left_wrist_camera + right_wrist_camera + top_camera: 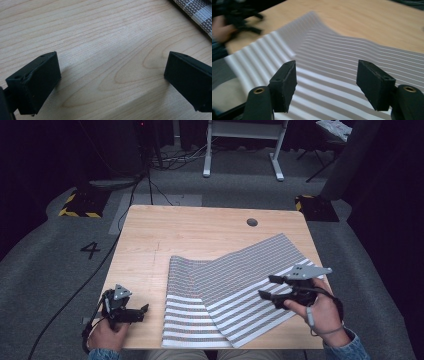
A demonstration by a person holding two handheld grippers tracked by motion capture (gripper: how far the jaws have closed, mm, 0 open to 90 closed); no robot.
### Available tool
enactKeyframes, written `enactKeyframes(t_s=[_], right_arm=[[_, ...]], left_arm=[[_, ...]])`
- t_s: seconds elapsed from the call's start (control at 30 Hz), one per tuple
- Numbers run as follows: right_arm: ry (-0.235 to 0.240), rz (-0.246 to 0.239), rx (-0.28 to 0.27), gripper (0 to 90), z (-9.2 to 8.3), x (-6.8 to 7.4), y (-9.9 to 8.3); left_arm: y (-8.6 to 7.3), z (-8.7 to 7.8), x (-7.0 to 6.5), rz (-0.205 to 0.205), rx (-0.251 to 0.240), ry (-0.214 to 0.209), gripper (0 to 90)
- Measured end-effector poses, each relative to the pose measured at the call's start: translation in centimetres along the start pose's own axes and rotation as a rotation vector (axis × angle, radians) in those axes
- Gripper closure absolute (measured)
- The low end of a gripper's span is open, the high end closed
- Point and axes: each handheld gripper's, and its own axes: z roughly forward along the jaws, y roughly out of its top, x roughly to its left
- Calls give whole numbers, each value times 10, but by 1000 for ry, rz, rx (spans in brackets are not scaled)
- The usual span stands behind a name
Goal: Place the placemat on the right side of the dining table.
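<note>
Resting at the near left corner of the light wooden counter, the left tongs are seen held in the person's left hand, with the jaws spread wide and nothing between them; in the left gripper view only bare wood grain lies between the two black pads, and a corner of the woven cloth is glimpsed at the upper right. Just right of the counter's middle, the grey-and-white striped woven placemat is laid flat, with its right part folded diagonally over the left part, so that a doubled layer is formed near the front edge. Farther right, the right tongs are held in the person's right hand above the right portion of the placemat, and their jaws are parted wide with nothing gripped; in the right gripper view the striped fabric is seen below and between the pads, untouched by them.
</note>
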Motion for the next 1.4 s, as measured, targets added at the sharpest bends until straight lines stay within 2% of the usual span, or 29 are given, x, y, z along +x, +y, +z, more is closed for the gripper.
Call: enactKeyframes(t_s=[0.1, 0.23, 0.3, 0.47, 0.63, 0.8, 1.0, 1.07, 1.13, 1.2, 1.3, 1.4], right_arm=[[-95, 68, -14, 327, -9, -27, -6], [-221, 140, 0, 324, -15, -59, -20], [-277, 184, 25, 316, -17, -76, -33], [-395, 260, 95, 299, -17, -106, -65], [-450, 338, 172, 287, -18, -125, -95], [-538, 355, 205, 282, -20, -137, -113], [-509, 476, 219, 264, -13, -147, -132], [-499, 501, 214, 333, -12, -147, -134], [-478, 484, 215, 523, -13, -146, -134], [-460, 439, 228, 649, -14, -143, -128], [-453, 339, 218, 753, -17, -133, -113], [-457, 239, 177, 803, -21, -124, -94]], left_arm=[[0, 0, 0, -1, -2, 1, 6], [0, 0, 0, 0, -2, 1, 6], [0, 0, 0, 0, 0, 0, 6], [0, 0, 0, 0, -2, 0, 6], [0, 0, 0, -1, -2, 0, 6], [0, 0, 0, -1, 0, -2, 6], [0, 0, 0, -2, 1, -4, 6], [0, 0, 0, -1, 0, -2, 6], [0, 0, 0, -2, 0, -2, 6], [0, 0, 0, -1, 0, -2, 6], [0, 0, 0, -1, 0, -2, 6], [0, 0, 0, -2, 0, -3, 6]])
